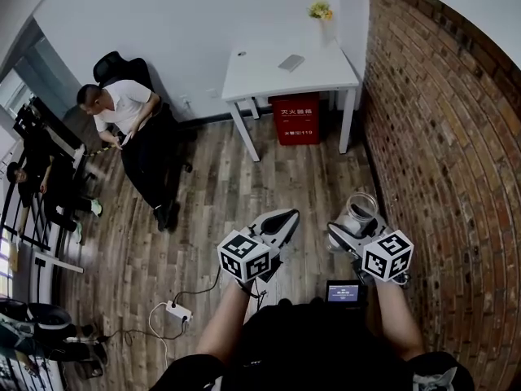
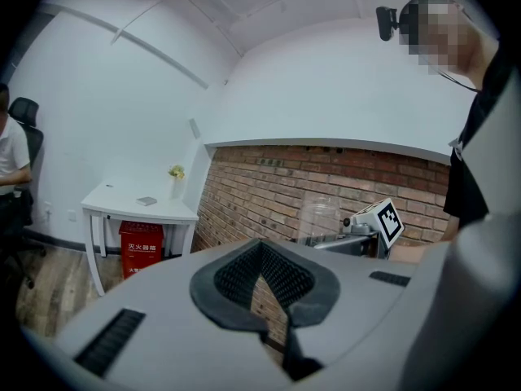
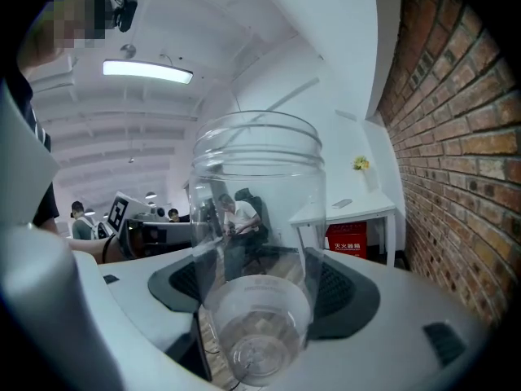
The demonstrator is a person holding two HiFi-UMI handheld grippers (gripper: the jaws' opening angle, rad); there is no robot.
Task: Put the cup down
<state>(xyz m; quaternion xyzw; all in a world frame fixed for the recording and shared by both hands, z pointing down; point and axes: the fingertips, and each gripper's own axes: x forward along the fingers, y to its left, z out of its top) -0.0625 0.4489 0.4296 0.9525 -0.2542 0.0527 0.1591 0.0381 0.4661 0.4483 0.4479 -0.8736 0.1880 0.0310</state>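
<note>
Floorboards [image 1: 203,186] of dark wood fill most of the head view, with a red brick wall [image 1: 440,137] along the right. The right gripper [image 1: 358,222] is raised in front of the person, its jaws set wide around a clear plastic cup [image 1: 361,208] that hangs in the air above the floor. The left gripper [image 1: 281,218] is beside it and carries nothing. A white bench [image 1: 260,72] with yellow flowers [image 1: 320,10] and a red box [image 1: 297,119] beneath it stands well apart, against the far wall; a seated person [image 1: 122,108] is off to the left.

From the left gripper view, the dark ribbed pads meet at their tips with nothing between them. The cup and the other gripper's marker cube show beyond, in front of the brick wall.

From the right gripper view, the cup sits between the two pads, which press on its sides. Its base is toward the camera and its open mouth points away.

By my reading, the task has not yet reached its main step: the cup is off every surface and far from the bench. What is left is to bring it over a surface, set its base down and spread the jaws.
</note>
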